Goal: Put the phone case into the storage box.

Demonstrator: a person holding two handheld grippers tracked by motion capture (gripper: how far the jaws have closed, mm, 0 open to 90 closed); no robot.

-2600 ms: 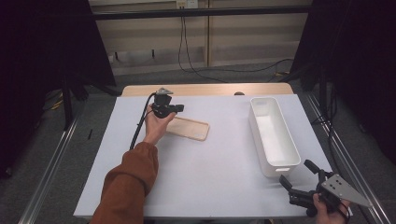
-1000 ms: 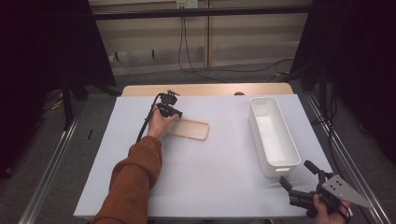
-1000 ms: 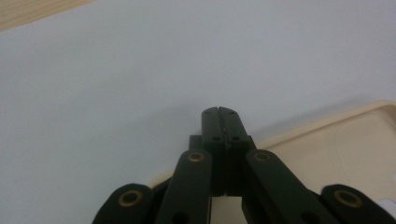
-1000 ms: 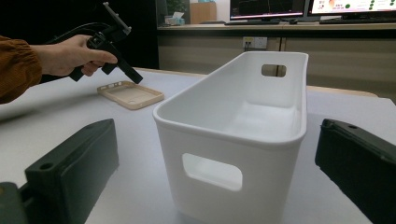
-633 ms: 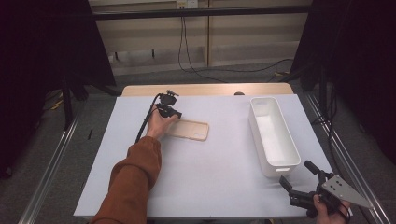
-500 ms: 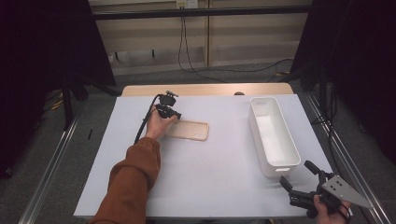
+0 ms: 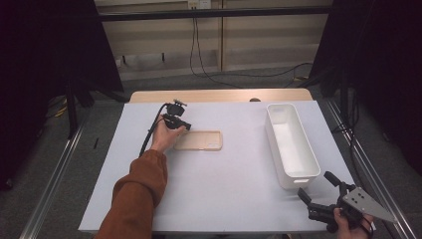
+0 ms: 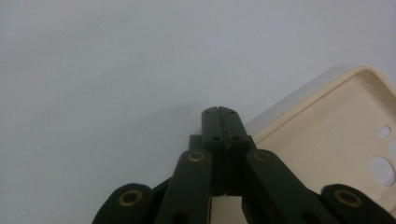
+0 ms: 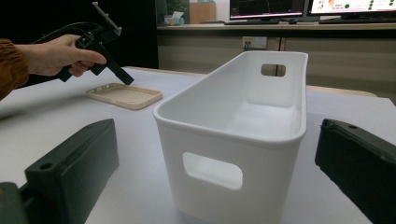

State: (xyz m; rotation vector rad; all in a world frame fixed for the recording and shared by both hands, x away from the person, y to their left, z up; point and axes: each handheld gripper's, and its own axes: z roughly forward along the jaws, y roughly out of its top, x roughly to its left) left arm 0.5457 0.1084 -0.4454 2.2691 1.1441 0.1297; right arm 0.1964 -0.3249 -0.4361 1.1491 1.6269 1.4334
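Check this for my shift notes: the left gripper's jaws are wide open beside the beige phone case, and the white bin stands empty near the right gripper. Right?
Not quite. The left gripper has its jaws shut, tips pressed together, as the left gripper view shows. The rest holds: it is beside the beige phone case, and the white bin stands empty near the right gripper.

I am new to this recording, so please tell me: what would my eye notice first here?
First, the white bin at the table's right side, standing empty. Next, the beige phone case lying flat near the middle, with the left gripper shut at its left end. The right gripper waits open at the near right corner, facing the bin.
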